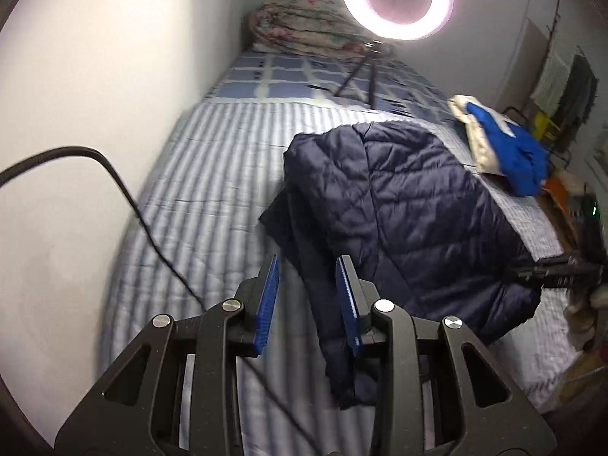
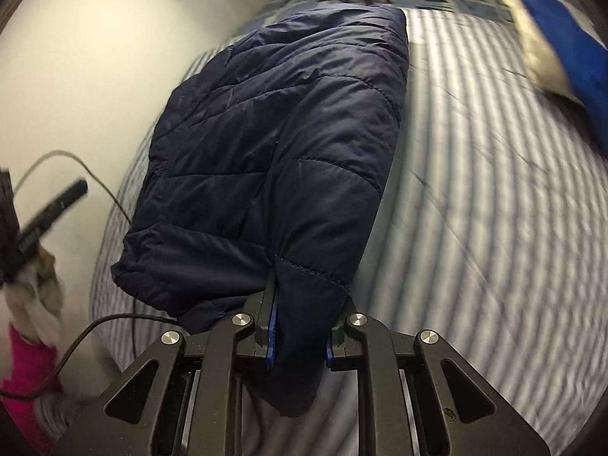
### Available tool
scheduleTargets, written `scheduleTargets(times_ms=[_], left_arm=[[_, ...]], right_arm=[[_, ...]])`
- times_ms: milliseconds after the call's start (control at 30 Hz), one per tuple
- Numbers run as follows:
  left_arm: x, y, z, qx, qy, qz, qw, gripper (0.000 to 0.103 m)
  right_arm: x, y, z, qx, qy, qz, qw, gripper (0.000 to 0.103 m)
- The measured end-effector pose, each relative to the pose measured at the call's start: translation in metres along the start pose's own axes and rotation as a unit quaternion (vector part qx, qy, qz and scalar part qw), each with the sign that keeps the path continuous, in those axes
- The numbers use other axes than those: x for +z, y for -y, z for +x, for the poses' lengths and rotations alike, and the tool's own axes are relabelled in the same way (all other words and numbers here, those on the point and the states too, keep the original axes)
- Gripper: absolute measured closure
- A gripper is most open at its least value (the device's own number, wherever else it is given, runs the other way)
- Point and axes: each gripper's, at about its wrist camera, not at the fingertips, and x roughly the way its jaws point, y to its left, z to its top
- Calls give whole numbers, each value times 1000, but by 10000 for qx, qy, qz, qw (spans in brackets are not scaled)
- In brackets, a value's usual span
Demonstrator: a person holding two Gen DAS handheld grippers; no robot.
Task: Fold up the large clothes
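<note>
1. the right gripper [image 2: 300,326] is clamped on a fold of the navy quilted jacket [image 2: 273,144], with cloth bunched between its blue pads.
2. the left gripper [image 1: 307,292] has its jaws apart and holds nothing, just above a hanging sleeve.
3. the jacket lies on the striped bedspread [image 1: 212,174].
4. a blue and cream garment [image 1: 501,144] sits near the bed's edge.

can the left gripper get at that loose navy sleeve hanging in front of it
Probably yes. The left gripper is open, with the navy puffer jacket sleeve draped right by its right pad and nothing between them. The right gripper grips another edge.
</note>
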Motion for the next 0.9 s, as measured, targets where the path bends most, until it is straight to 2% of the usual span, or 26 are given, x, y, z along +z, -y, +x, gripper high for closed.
scheduleTargets(times_ms=[133,167,200,267,300,367,400,500,667,733,900], left_arm=[[4,25,0,-167,-217,-43,9996,71],[6,32,-6,-174,-177,-28,9997,71],[6,37,-12,-174,-124,-29,9998,71],[9,48,-34,-180,11,42,9998,71],[11,53,-50,-160,129,86,9998,71],[13,60,-84,-149,373,145,9991,71],[13,65,-108,-165,524,163,9984,71],[13,72,-164,-206,813,240,9962,71],[9,84,-254,-273,1318,448,9899,71],[10,87,-290,-368,1500,451,9870,71],[25,84,-358,-560,1882,422,9796,71]], right_arm=[[-30,12,-20,-66,66,7,10000,87],[-37,12,-25,-115,116,-89,9998,85],[-44,13,-30,-197,144,-139,9996,79],[-47,12,-41,-410,180,-148,9989,77],[-38,9,-48,-514,249,-171,9982,77],[-37,-6,-80,-721,653,-308,9948,77],[-46,-8,-97,-757,855,-353,9928,73],[-62,-21,-161,-821,1562,-472,9832,69],[-90,-51,-239,-848,2264,-703,9678,69],[-99,-59,-270,-878,2510,-825,9605,64],[-125,-77,-338,-1049,3246,-1223,9320,44]])
